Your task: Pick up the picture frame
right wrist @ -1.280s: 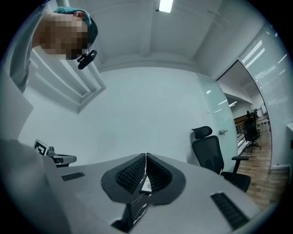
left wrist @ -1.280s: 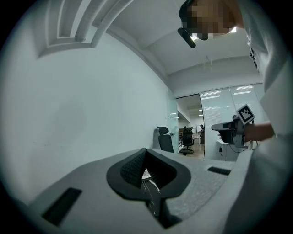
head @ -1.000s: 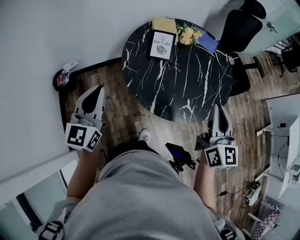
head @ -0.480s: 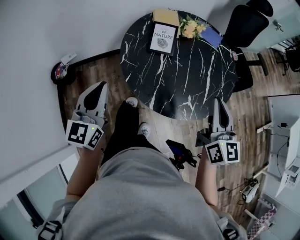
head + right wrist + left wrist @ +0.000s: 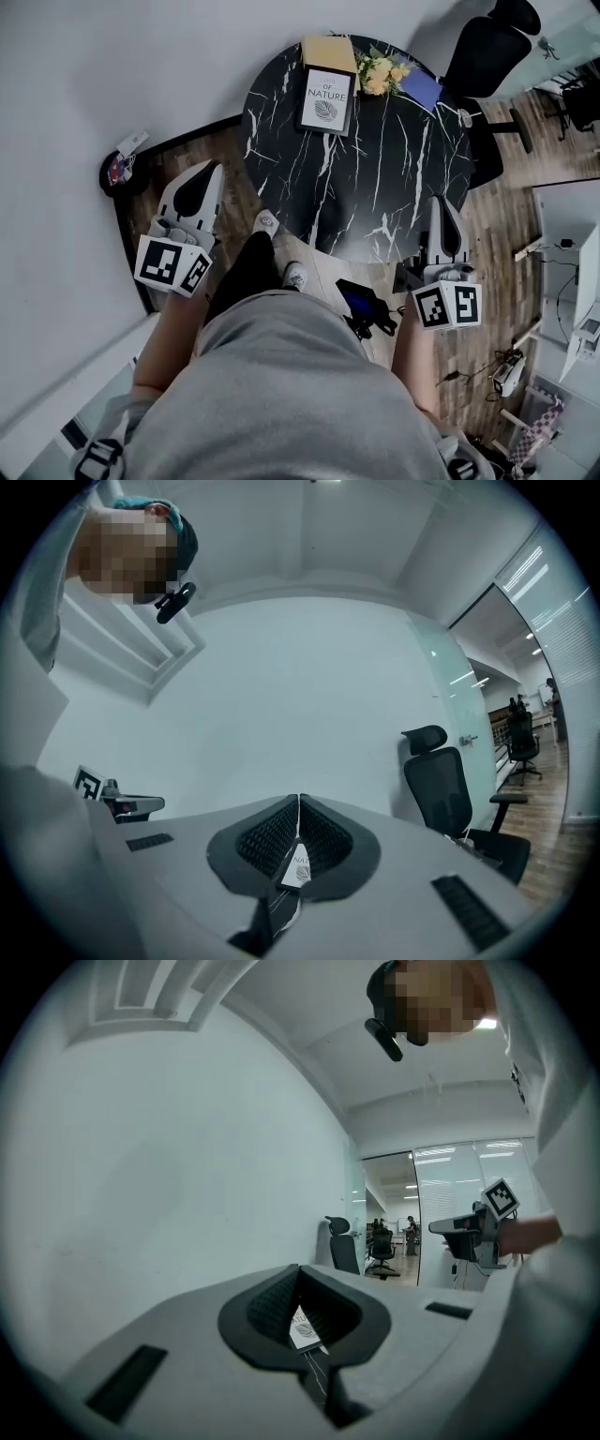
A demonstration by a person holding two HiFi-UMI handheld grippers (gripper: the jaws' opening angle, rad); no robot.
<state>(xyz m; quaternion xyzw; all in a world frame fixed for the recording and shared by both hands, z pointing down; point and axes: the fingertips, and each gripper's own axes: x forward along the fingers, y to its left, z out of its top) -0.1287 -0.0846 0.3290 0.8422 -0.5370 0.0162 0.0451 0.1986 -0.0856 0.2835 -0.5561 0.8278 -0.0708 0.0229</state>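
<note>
both my pairs of fingers are pressed together at the tips and hold nothing: my left gripper [image 5: 212, 169] hangs over the floor beside the round black table [image 5: 375, 187], and my right gripper [image 5: 441, 202] sits at its near rim. the picture frame [image 5: 326, 100] is well away at the table's far side. it seems to be propped up against a tan flat thing [image 5: 328, 47], with the yellow flowers [image 5: 380, 73] just beside it. as i judge it, the worst slip would be arriving with my jaws shut, which would only shove the frame backward and topple it off its prop. it is a long reach across the table, so a wobble near the end could also sweep into the flowers, and pinching only a thin edge might let the frame twist out. the head view alone gives me the layout: how far each gripper is from the frame and what crowds it. only the left gripper view and the right gripper view show my pads meeting in a closed seam, with the frame small through the hollow below, so both are aimed at it. the right gripper view also shows the black chair [image 5: 450, 780] from the side.
</note>
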